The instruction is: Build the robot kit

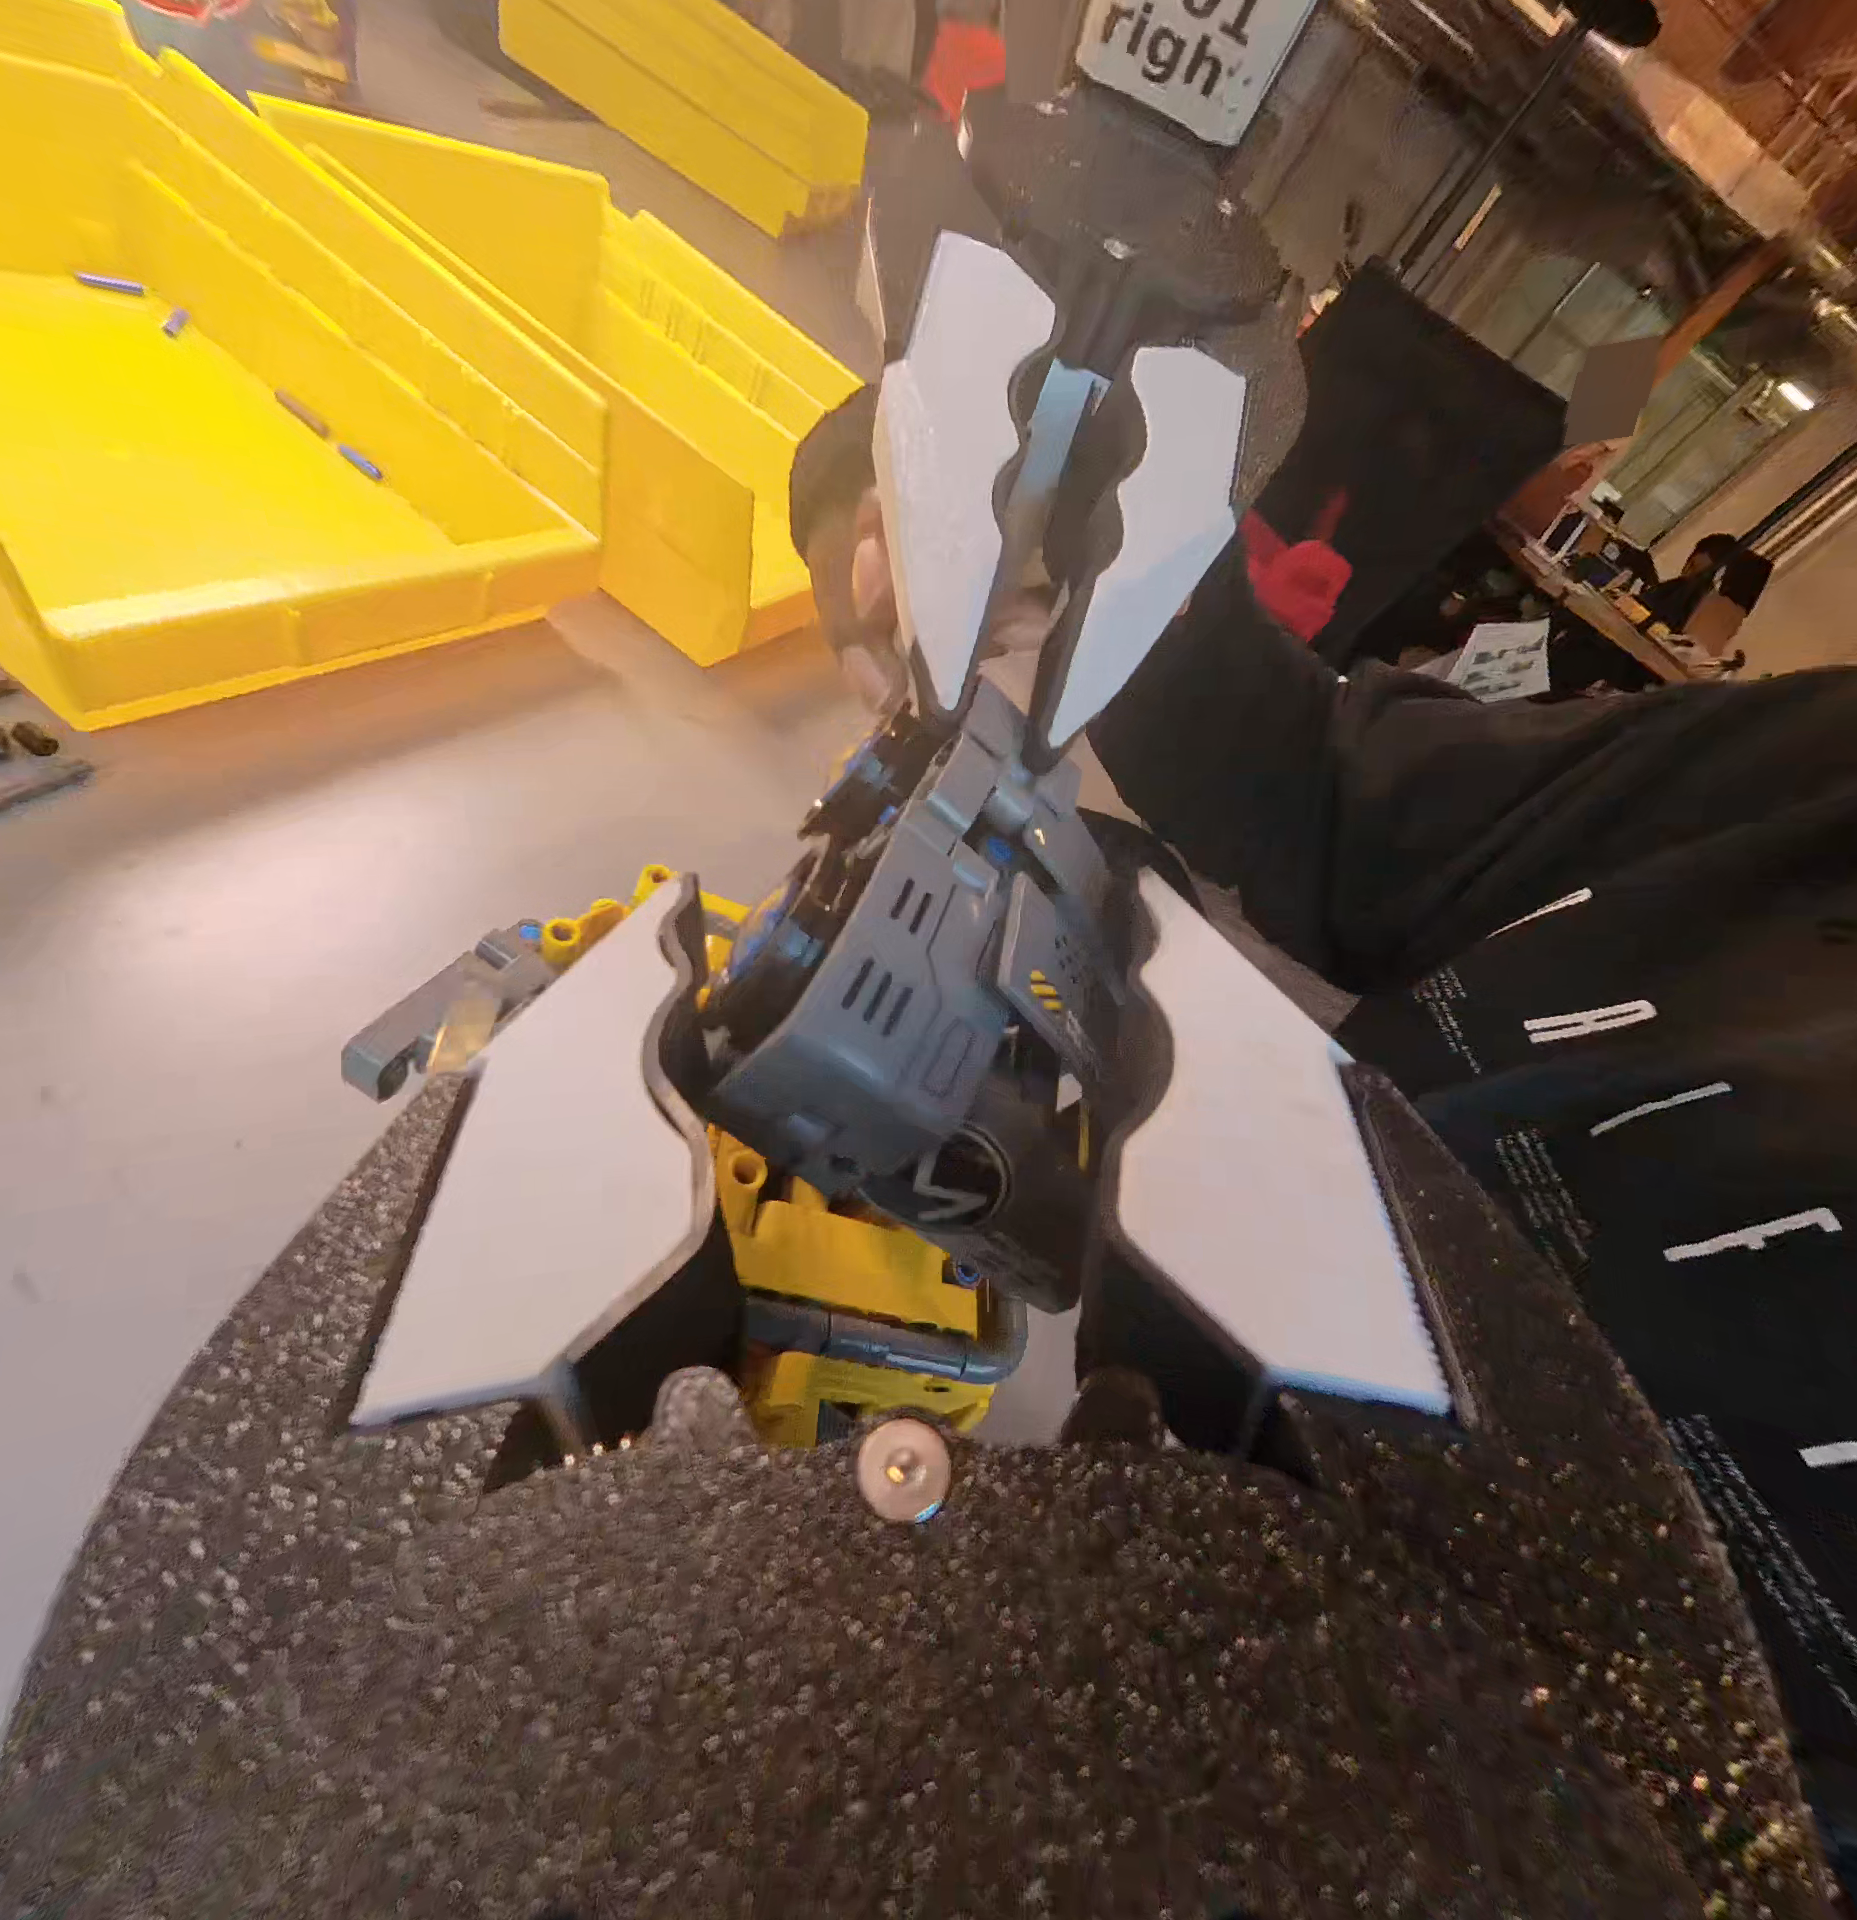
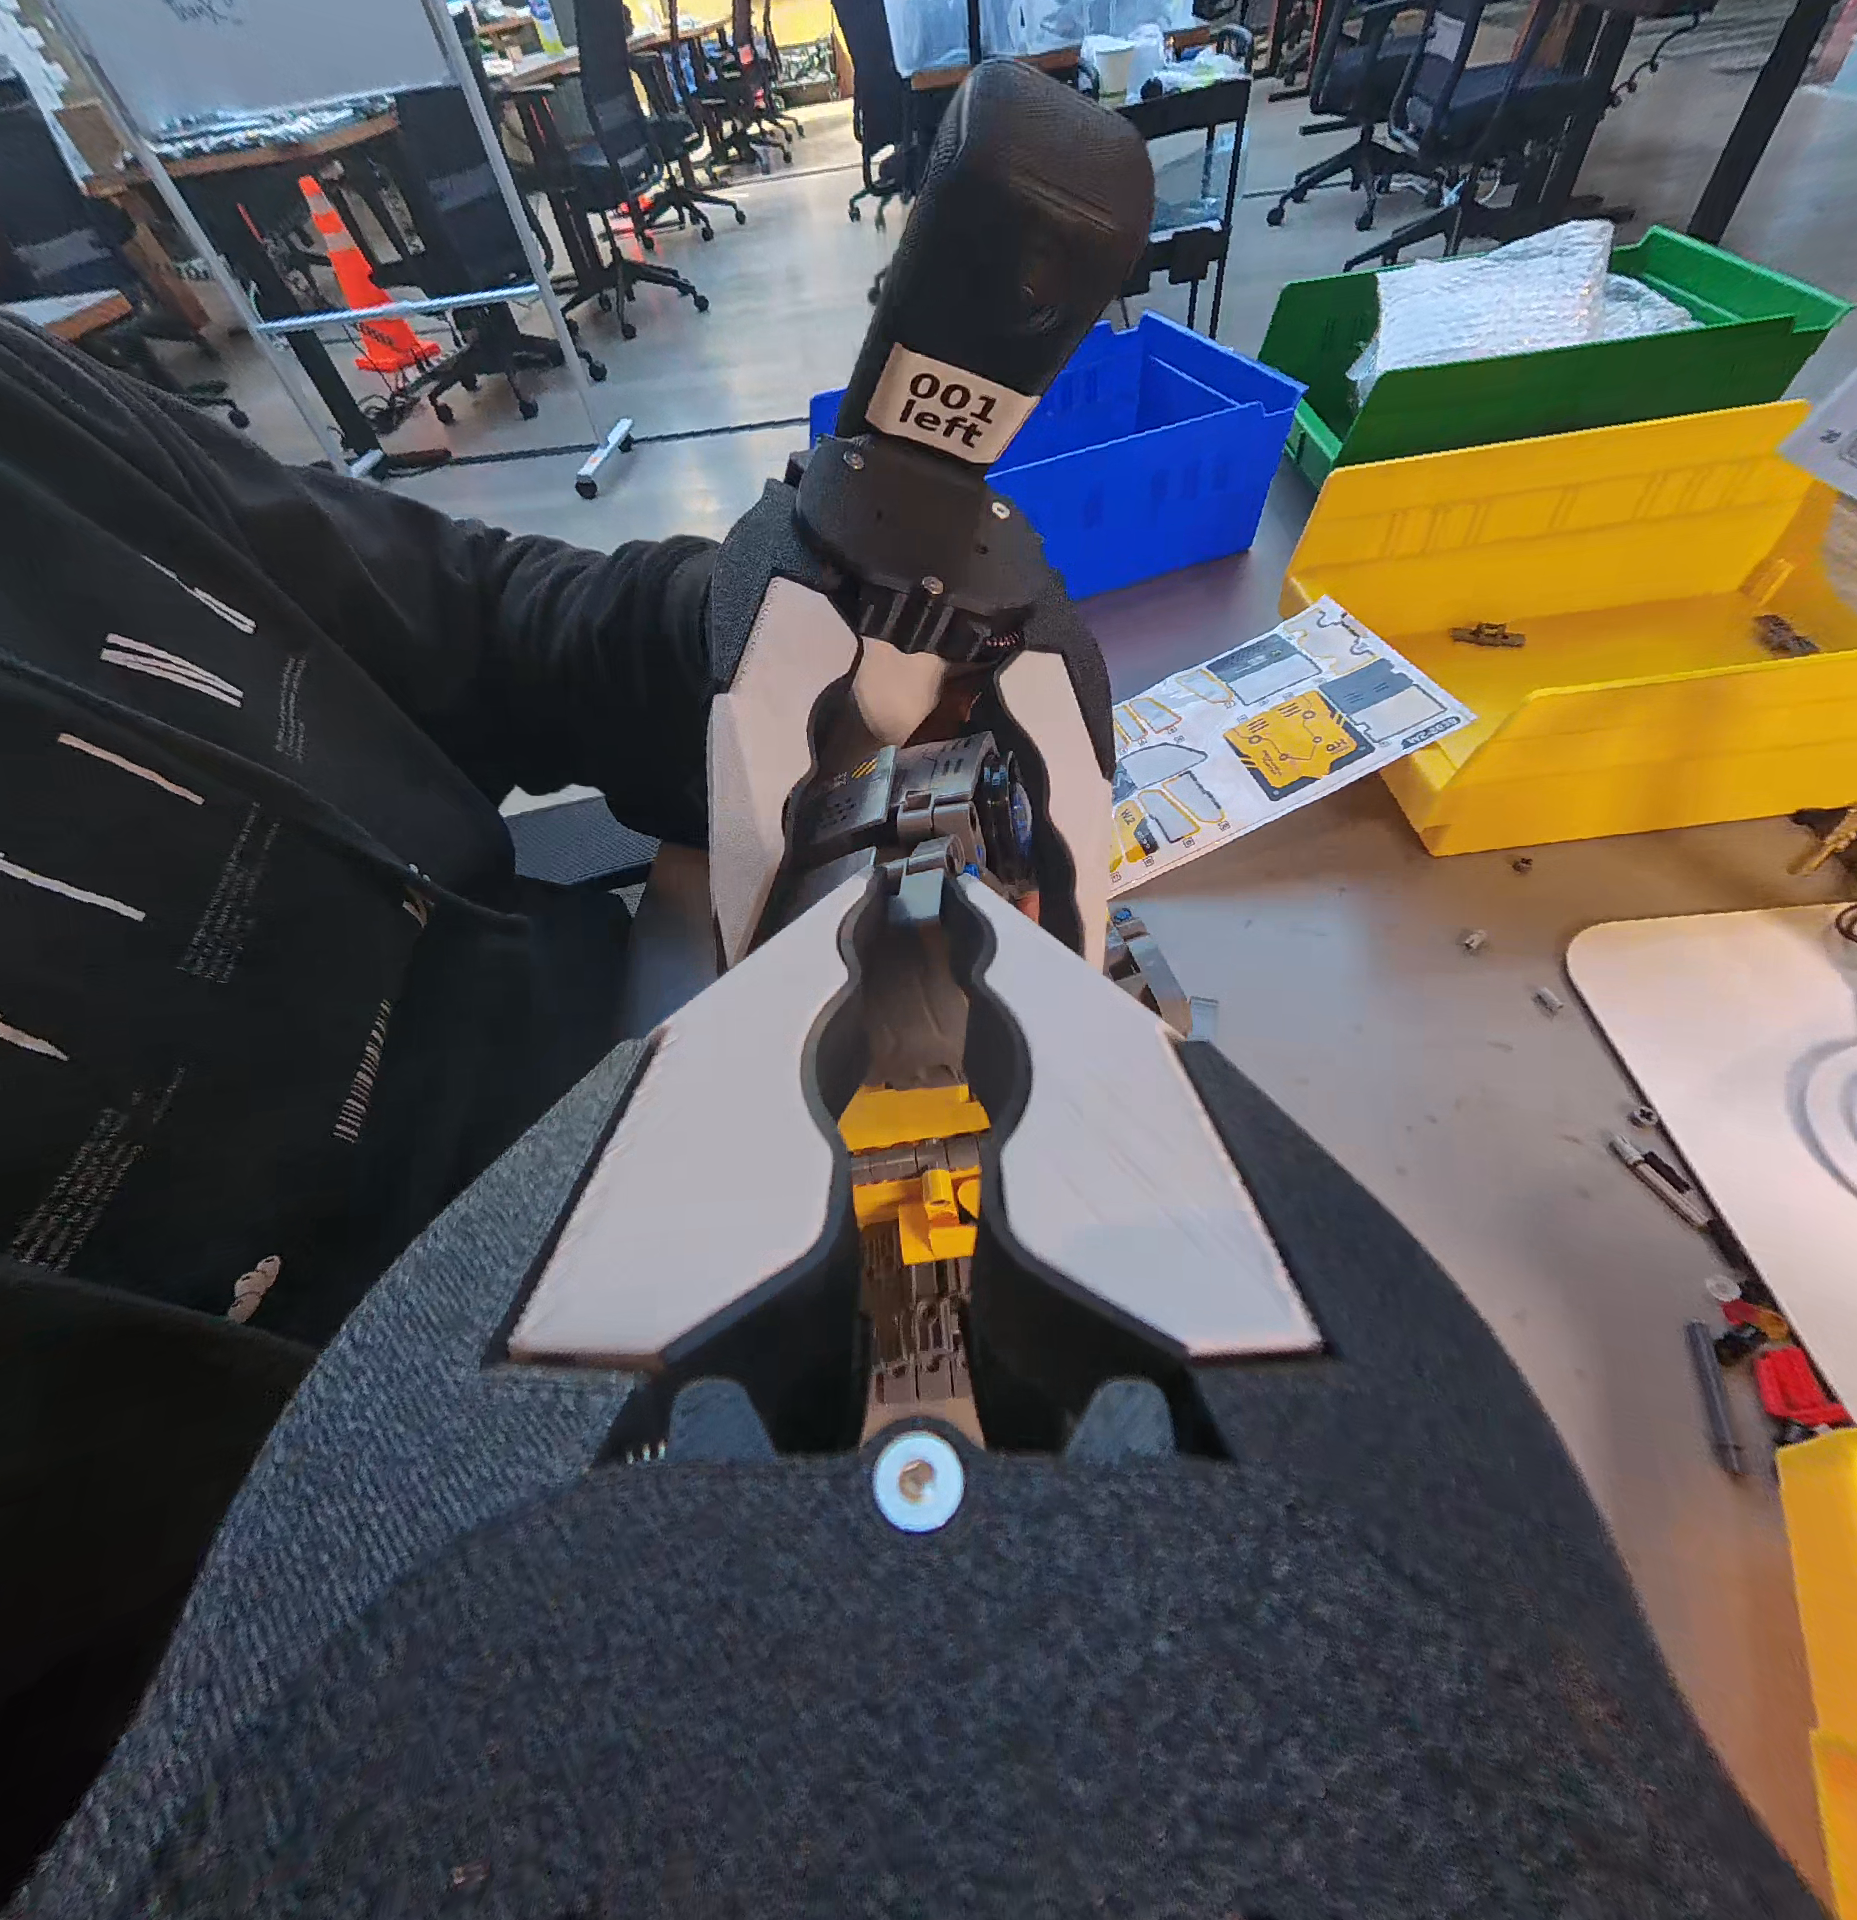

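Observation:
A grey, yellow and black brick-built model [image 1: 903,1018] is held above the grey table [image 1: 228,935]. My left gripper [image 1: 913,904] is shut on the model's body, one finger on each side. My right gripper [image 1: 1002,738] comes in from the far side and is shut on a small grey piece [image 1: 1007,800] at the model's top end. In the right wrist view, my right gripper [image 2: 919,883] pinches that grey piece [image 2: 919,873] at its fingertips. The left gripper [image 2: 903,852] faces it and holds the model [image 2: 882,790]. Yellow parts of the model [image 2: 913,1132] show between the right fingers.
Yellow bins [image 1: 280,468] stand on the left; a loose grey and yellow part [image 1: 456,1018] lies by the left finger. Blue [image 2: 1142,468], green [image 2: 1526,395] and yellow [image 2: 1578,623] bins, a printed sheet [image 2: 1288,727], a white board [image 2: 1734,1091] and small parts [image 2: 1755,1351] lie right. A person's black sleeve [image 2: 436,623] is close. Both grippers' tips are close together, under 4 cm apart.

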